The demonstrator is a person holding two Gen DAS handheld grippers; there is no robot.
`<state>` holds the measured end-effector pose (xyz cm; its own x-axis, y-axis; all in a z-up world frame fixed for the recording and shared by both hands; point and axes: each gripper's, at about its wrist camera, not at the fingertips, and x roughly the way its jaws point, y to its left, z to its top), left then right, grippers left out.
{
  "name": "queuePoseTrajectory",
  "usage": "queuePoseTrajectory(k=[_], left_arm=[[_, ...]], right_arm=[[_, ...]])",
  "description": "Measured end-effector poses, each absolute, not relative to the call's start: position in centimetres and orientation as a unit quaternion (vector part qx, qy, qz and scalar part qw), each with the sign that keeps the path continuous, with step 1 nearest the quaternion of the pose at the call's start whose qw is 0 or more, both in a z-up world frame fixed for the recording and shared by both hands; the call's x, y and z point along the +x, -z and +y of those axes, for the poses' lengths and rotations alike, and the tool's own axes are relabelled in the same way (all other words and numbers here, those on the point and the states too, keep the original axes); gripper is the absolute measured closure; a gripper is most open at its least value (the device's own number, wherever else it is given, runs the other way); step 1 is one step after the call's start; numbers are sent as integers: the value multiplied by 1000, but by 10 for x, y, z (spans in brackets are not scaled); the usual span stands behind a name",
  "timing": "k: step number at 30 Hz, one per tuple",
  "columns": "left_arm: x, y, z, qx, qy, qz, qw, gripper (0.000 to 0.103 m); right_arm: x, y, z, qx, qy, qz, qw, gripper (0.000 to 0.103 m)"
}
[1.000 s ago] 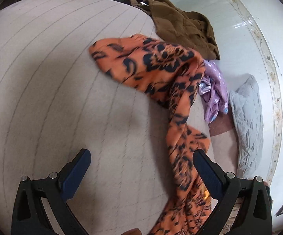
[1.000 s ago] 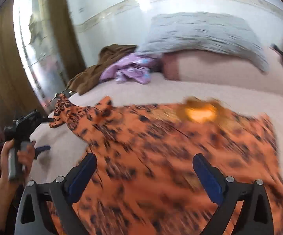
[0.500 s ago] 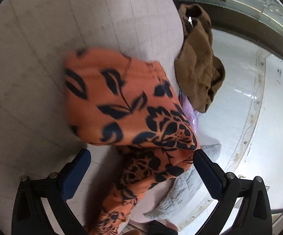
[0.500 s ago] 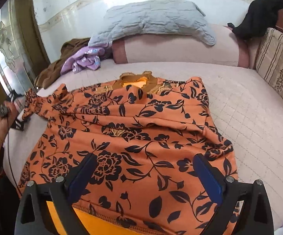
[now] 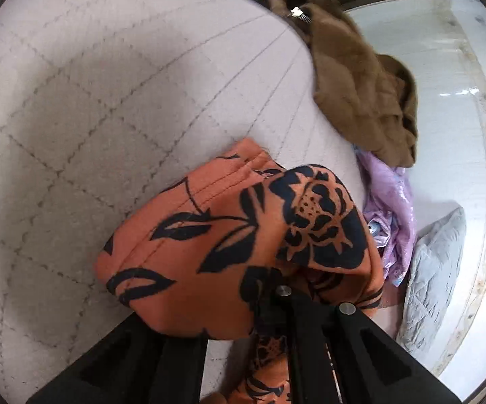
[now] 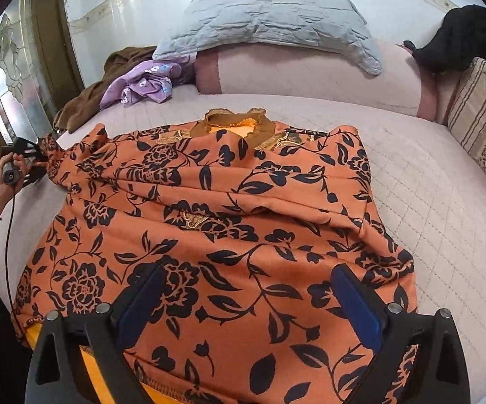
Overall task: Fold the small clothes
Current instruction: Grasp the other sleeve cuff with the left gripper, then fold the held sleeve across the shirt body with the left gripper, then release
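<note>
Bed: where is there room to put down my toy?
The bare mattress between the orange top and the striped cushion is free. The far corner is crowded with a brown garment and purple clothes beside the grey pillow.

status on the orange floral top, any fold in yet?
Done: orange floral top spread flat on the bed, collar away from the right camera. In hand: left claw shut on the sleeve cuff; right claw open above the hem. Left: every fold, no crease shows yet.
</note>
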<state>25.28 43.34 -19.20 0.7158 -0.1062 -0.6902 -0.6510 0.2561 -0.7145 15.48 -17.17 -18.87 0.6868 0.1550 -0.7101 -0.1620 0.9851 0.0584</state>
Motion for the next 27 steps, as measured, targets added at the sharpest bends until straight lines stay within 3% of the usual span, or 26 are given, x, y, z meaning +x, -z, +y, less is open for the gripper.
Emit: queuePoseTrajectory(k=[7, 14, 19, 24, 25, 26, 27], left_arm=[[229, 112, 352, -434, -100, 291, 847, 99], [232, 19, 163, -249, 115, 293, 916, 99], [244, 15, 23, -176, 214, 319, 906, 99], [263, 63, -79, -170, 236, 401, 869, 98], [272, 75, -90, -170, 239, 417, 861, 81], [278, 92, -107, -172, 254, 439, 845, 33], [280, 106, -116, -180, 274, 458, 826, 6]], right_arm=[[157, 179, -168, 1, -99, 376, 921, 3], [154, 163, -193, 47, -68, 346, 935, 3], [129, 159, -229, 72, -41, 334, 939, 3], [103, 161, -270, 84, -7, 333, 939, 3], [100, 161, -277, 86, 0, 334, 939, 3], [97, 161, -283, 88, 7, 335, 938, 3], [95, 160, -289, 90, 14, 333, 939, 3]])
